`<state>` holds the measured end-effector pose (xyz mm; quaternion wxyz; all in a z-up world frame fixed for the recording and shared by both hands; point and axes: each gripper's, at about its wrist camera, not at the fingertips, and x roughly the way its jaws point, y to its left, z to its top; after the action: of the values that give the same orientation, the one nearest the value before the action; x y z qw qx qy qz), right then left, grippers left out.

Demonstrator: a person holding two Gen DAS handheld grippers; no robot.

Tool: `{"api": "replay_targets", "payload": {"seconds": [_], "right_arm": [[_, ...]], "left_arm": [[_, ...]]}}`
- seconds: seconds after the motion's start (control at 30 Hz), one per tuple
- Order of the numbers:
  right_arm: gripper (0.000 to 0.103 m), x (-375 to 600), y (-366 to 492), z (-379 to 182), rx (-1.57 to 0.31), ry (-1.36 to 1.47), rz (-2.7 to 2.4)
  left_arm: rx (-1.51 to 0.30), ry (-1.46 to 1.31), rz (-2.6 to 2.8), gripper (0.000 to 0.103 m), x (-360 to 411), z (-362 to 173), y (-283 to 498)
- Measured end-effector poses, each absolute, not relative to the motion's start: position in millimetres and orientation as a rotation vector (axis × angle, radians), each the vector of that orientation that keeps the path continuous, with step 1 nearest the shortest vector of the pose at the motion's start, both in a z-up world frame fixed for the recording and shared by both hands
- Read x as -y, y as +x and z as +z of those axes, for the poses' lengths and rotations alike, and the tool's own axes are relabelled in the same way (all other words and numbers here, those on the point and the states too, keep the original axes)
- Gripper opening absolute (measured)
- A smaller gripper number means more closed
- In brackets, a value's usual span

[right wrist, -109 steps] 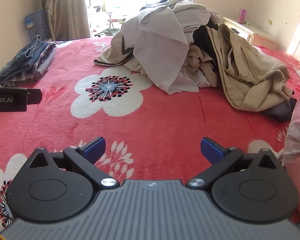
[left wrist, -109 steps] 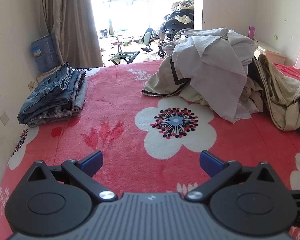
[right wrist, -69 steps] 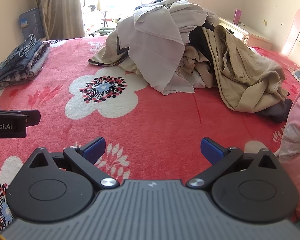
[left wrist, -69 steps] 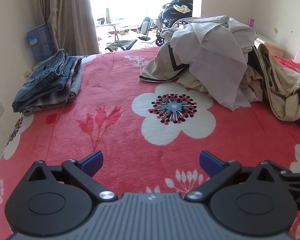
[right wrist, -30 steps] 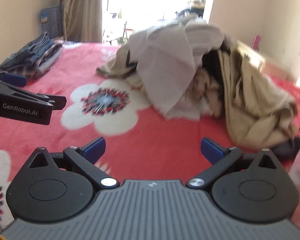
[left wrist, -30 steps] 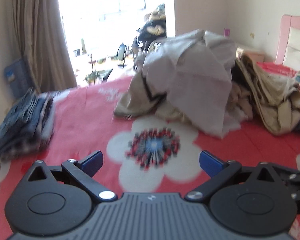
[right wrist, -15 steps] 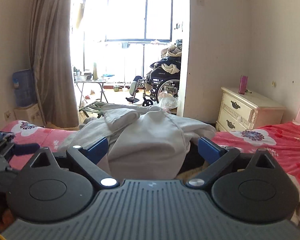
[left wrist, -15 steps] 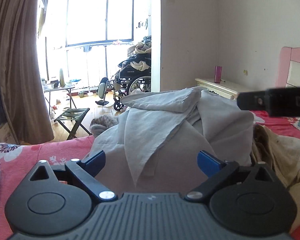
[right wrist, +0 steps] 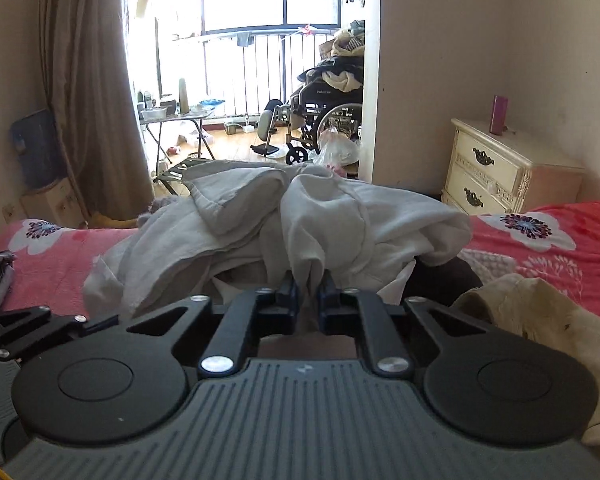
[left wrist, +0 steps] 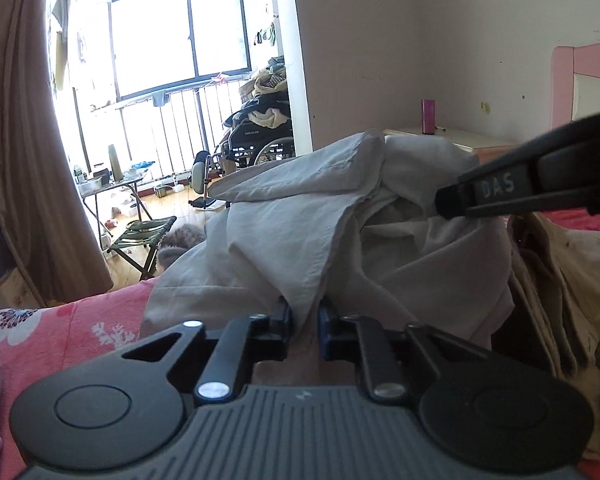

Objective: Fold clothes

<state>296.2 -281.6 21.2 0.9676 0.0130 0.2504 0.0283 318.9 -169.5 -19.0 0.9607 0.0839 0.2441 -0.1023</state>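
Left tool (left wrist: 303,322): clenched on a fold of the pale grey garment (left wrist: 300,224), centre frame.
Right tool (right wrist: 308,294): pinching the same garment (right wrist: 332,216).
Garment: heaped on the red floral bed (right wrist: 540,240), beside a beige garment (left wrist: 572,264).

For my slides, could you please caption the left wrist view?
Left claw shut on a fold of pale grey crumpled cloth garment atop the laundry heap.

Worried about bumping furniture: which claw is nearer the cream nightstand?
Right. The right claw grips the grey garment on the side toward the nightstand; the left claw grips farther left.
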Motion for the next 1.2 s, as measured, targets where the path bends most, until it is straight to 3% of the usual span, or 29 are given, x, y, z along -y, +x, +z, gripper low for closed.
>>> {"api": "replay_targets", "payload": {"seconds": [0.23, 0.57, 0.7, 1.07, 1.13, 1.2], "right_arm": [[0.002, 280, 245, 46, -0.451, 0.064, 0.135], [0.001, 260, 88, 48, -0.460, 0.227, 0.342], [0.001, 252, 14, 33, -0.524, 0.323, 0.442], [0.001, 201, -127, -20, -0.848, 0.087, 0.622], [0.002, 195, -139, -47, -0.958, 0.028, 0.610], [0.006, 186, -147, -75, -1.093, -0.063, 0.594]], "left_arm": [[-0.442, 0.123, -0.310, 0.004, 150, 6, 270], [-0.415, 0.195, -0.482, 0.004, 79, 24, 102], [-0.549, 0.188, -0.552, 0.004, 40, 9, 30], [-0.900, 0.265, -0.739, 0.004, -19, -74, -86], [-0.973, 0.323, -0.784, 0.009, -17, -93, -95], [-1.027, 0.382, -0.812, 0.025, -17, -105, -103]]}}
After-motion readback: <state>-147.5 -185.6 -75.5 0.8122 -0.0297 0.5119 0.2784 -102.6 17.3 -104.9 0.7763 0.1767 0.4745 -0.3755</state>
